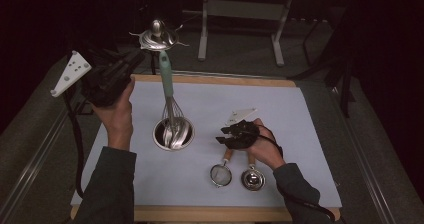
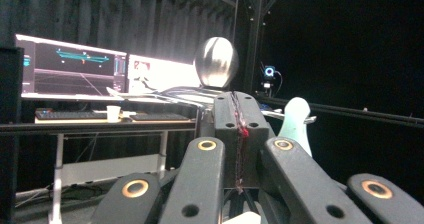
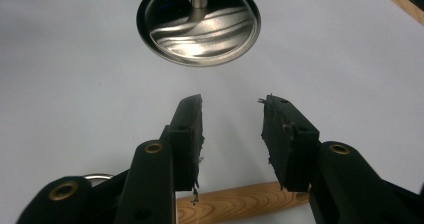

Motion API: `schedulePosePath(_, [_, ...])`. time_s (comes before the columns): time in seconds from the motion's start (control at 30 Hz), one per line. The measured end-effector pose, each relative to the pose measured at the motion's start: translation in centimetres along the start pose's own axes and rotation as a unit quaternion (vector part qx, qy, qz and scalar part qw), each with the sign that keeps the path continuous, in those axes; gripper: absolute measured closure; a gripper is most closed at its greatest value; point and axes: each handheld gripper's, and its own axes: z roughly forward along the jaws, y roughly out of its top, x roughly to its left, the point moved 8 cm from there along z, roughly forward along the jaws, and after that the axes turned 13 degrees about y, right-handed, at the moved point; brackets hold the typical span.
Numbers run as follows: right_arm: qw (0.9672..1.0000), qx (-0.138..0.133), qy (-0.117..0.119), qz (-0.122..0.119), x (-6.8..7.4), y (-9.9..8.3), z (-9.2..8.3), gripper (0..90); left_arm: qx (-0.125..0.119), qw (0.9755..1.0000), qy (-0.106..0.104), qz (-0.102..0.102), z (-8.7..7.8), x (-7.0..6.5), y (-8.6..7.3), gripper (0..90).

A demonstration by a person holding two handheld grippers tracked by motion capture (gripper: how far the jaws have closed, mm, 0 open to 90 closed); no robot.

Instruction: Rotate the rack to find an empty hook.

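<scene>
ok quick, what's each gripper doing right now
left gripper: closed, nothing visibly held.
right gripper: open, empty, over a wooden handle.

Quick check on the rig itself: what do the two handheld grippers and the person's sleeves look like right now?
Both are black two-jaw tools. The left gripper and right gripper each carry a pale three-cornered plate with small holes, and a black cable trails off each. Brass-ringed rivets dot the jaw links. Sleeves are dark grey.
</scene>
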Motion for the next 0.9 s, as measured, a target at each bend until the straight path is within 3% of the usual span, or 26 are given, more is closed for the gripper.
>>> schedulePosePath(0.37, [1.0, 0.002, -0.002, 0.008, -0.4, -0.8, -0.1, 59.1, 0.005, 0.9996, 0.025, -0.014, 1.2, 1.6, 0.0, 90.0])
schedulePosePath(0.57, [0.9998, -0.011, -0.002, 0.018, -0.6, -0.9, -0.6, 58.9, 0.008, 0.999, 0.037, -0.024, 1.8, 2.4, -0.1, 90.0])
schedulePosePath(0.9, [0.9992, -0.017, 0.0, 0.037, -1.0, -1.9, -0.9, 58.6, 0.022, 0.9981, 0.053, -0.021, 2.7, 3.2, -0.2, 90.0])
